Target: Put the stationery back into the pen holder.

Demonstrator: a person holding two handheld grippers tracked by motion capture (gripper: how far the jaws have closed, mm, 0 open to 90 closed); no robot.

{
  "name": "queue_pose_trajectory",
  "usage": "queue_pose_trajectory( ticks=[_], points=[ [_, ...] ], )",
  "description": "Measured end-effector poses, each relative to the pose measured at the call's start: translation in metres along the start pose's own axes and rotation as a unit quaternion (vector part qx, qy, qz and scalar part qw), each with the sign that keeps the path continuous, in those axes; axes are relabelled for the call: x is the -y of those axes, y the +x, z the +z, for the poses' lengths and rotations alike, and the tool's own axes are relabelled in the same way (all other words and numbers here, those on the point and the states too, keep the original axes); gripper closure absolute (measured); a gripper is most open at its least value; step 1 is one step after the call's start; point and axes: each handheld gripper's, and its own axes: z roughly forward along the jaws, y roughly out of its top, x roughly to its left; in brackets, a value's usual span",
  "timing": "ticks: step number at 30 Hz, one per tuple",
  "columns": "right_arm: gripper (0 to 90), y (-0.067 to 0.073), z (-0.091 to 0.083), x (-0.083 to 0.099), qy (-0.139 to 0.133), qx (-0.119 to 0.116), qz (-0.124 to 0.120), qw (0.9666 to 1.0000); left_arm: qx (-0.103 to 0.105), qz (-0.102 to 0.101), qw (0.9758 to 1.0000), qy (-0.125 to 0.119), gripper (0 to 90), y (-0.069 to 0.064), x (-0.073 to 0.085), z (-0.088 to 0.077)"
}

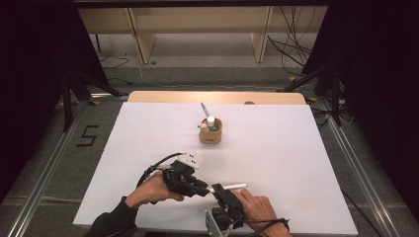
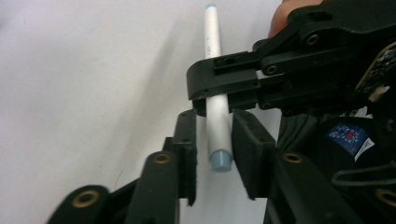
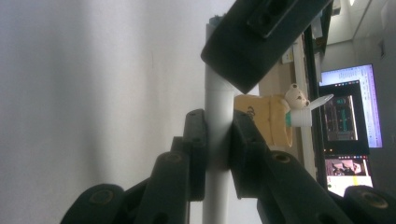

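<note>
Right gripper (image 3: 217,140) jaws clamp the white pen (image 3: 218,126); left gripper (image 2: 214,144) jaws stand apart around its end, so a loose regrasp could drop it.

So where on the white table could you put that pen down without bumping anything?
The white table is bare left of the tan cup, and right of it out to the edge. The strip between the cup and the grippers is bare too. It is crowded at the near edge, where the left gripper and right gripper meet on the white pen.

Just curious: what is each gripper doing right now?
Left gripper: open, jaws either side of the white marker.
Right gripper: shut on the marker.
</note>
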Motion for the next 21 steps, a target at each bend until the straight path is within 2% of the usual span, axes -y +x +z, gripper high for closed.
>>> queue_pose_trajectory(
  ticks=[2, 8, 9, 11, 15, 21],
  points=[
    [78.9, 0.0, 0.0, 0.0, -0.004, 0.003, 0.002, 1.0, -0.01, 0.001, 0.9999, 0.005, 61.0, -0.001, 0.001, -0.002],
    [78.9, -0.004, -0.002, 0.003, -0.005, 0.007, 0.001, 1.0, -0.025, 0.003, 0.9997, 0.006, 48.2, -0.001, 0.006, -0.01],
    [78.9, -0.004, -0.003, 0.004, -0.004, 0.006, 0.01, 0.9999, -0.028, 0.002, 0.9996, 0.004, 46.2, 0.0, 0.008, -0.012],
    [78.9, -0.007, -0.005, 0.006, -0.006, 0.009, 0.012, 0.9999, -0.036, -0.005, 0.9993, -0.005, 41.5, 0.002, 0.013, -0.015],
    [78.8, -0.012, -0.006, 0.011, -0.012, 0.008, 0.035, 0.9993, -0.054, -0.019, 0.9979, -0.031, 34.9, 0.008, 0.025, -0.022],
    [78.8, -0.025, -0.004, 0.025, -0.02, 0.004, 0.101, 0.9947, -0.081, -0.035, 0.9939, -0.067, 28.1, 0.014, 0.041, -0.029]
  ],
)
